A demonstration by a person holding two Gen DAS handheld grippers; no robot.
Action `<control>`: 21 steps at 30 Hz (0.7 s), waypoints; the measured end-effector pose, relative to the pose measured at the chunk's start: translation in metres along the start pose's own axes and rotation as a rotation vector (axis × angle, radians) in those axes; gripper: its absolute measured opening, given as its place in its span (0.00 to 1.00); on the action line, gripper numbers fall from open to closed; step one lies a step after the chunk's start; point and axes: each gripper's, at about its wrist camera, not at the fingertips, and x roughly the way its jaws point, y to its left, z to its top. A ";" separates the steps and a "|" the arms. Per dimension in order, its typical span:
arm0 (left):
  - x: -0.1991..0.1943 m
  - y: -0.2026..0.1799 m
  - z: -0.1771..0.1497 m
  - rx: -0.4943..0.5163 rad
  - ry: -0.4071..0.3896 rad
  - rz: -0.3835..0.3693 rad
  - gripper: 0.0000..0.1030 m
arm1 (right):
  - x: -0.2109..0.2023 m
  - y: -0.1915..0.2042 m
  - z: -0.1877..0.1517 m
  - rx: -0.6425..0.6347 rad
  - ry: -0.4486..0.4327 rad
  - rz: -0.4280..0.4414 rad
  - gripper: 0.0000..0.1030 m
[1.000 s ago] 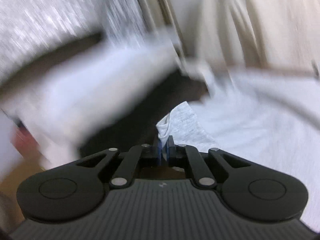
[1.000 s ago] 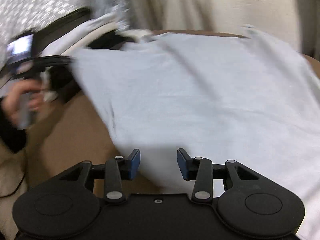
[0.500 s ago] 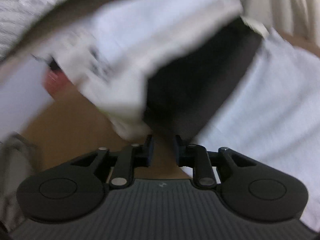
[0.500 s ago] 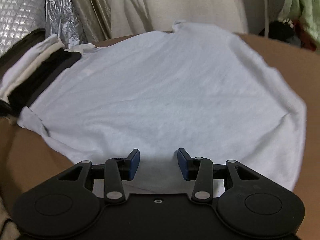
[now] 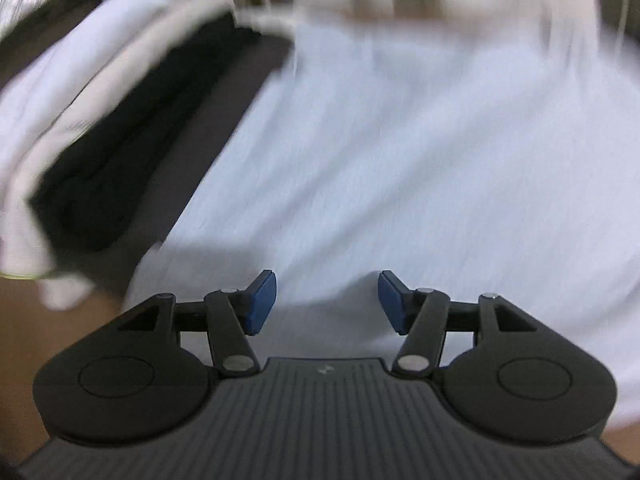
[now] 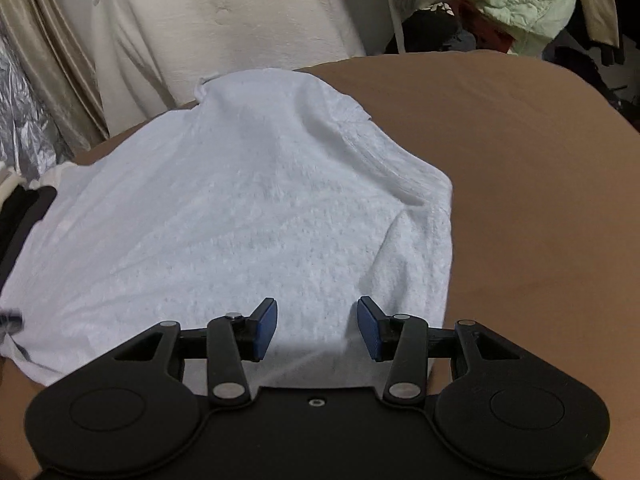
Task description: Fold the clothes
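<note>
A white T-shirt (image 6: 240, 216) lies spread on the brown tabletop (image 6: 520, 160); the left claw (image 5: 327, 303), jaws just opened, and right claw (image 6: 317, 329) hover apart and empty above its near hem, best pinched at the corners.

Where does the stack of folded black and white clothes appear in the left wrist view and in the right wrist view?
Left wrist: the stack of folded clothes fills the left side, blurred, beside the white shirt.
Right wrist: only a sliver at the far left edge.
Shared landmark: the white shirt spread on the brown surface.
</note>
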 end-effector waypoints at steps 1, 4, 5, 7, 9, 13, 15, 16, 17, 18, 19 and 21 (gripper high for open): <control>0.001 0.005 -0.008 0.001 0.028 0.044 0.55 | 0.000 0.002 -0.001 -0.021 0.001 -0.011 0.49; 0.000 0.052 -0.022 -0.212 0.126 -0.051 0.60 | -0.001 0.002 -0.004 -0.053 0.007 -0.057 0.53; 0.000 0.064 -0.030 -0.266 0.145 -0.067 0.60 | -0.002 -0.001 -0.005 -0.045 0.003 -0.052 0.54; 0.000 0.084 -0.046 -0.365 0.176 -0.091 0.61 | -0.002 -0.006 -0.005 -0.025 -0.005 -0.039 0.55; -0.003 0.085 -0.052 -0.355 0.171 -0.078 0.63 | -0.003 -0.010 -0.004 0.001 -0.014 -0.032 0.56; -0.024 0.078 -0.048 -0.313 0.070 -0.100 0.61 | -0.008 -0.018 -0.002 0.032 -0.032 -0.036 0.59; -0.037 0.074 -0.043 -0.317 -0.011 -0.183 0.64 | -0.011 -0.020 -0.003 0.029 -0.029 -0.046 0.59; -0.042 0.072 -0.041 -0.324 -0.049 -0.235 0.65 | -0.012 -0.019 -0.004 0.021 -0.023 -0.055 0.59; -0.044 0.070 -0.038 -0.324 -0.063 -0.273 0.65 | -0.014 -0.017 -0.007 -0.012 -0.026 -0.064 0.59; -0.044 0.066 -0.037 -0.324 -0.064 -0.282 0.65 | -0.017 -0.015 -0.011 -0.046 -0.028 -0.073 0.59; -0.048 0.065 -0.041 -0.318 -0.065 -0.266 0.65 | -0.020 -0.012 -0.015 -0.081 -0.031 -0.082 0.62; -0.042 0.063 -0.040 -0.290 -0.067 -0.218 0.65 | -0.026 -0.014 -0.025 -0.112 -0.017 -0.088 0.69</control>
